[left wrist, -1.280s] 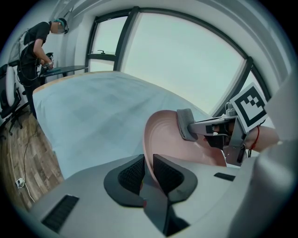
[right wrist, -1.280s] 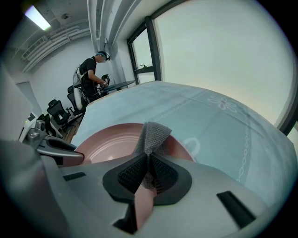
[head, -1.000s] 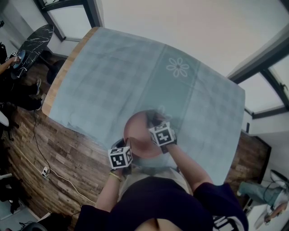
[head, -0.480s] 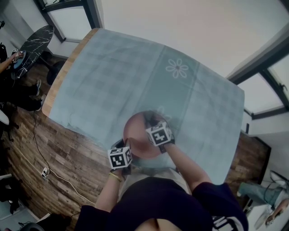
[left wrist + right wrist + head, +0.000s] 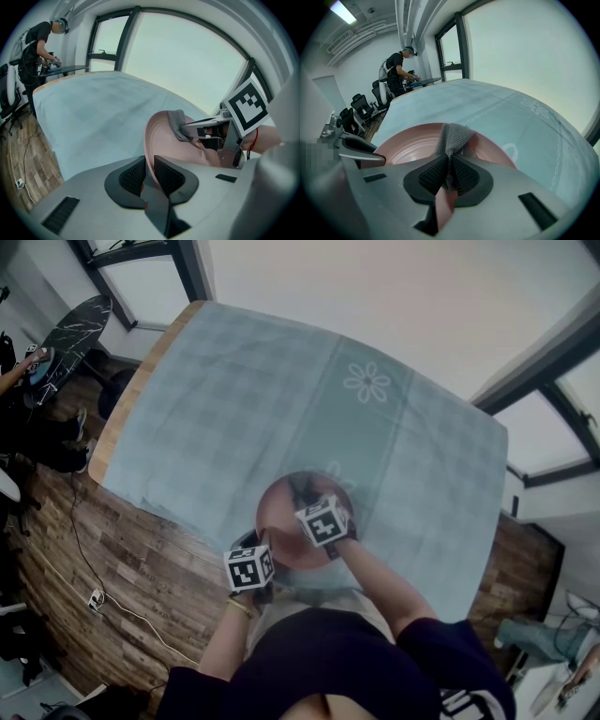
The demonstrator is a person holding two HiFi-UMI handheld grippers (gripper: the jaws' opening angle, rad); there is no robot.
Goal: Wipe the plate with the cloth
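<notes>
A pink plate (image 5: pixel 281 512) (image 5: pixel 161 140) (image 5: pixel 410 147) is held tilted just above the table's near edge. My left gripper (image 5: pixel 255 545) (image 5: pixel 149 176) is shut on the plate's near rim. My right gripper (image 5: pixel 305 495) (image 5: pixel 449 174) is shut on a grey cloth (image 5: pixel 452 135) (image 5: pixel 177 123), and the cloth presses against the plate's inner face. In the head view the right gripper's marker cube covers much of the plate and the cloth is hard to make out.
A pale blue tablecloth (image 5: pixel 281 399) with a white flower print (image 5: pixel 367 382) covers the table. Wooden floor (image 5: pixel 112 549) lies to the left, with a cable on it. A person (image 5: pixel 397 70) works at a dark table (image 5: pixel 70 329) by the windows, near office chairs (image 5: pixel 358 110).
My right gripper with the cloth has slid a little leftward and nearer across the plate. The left gripper and the plate have stayed in place.
</notes>
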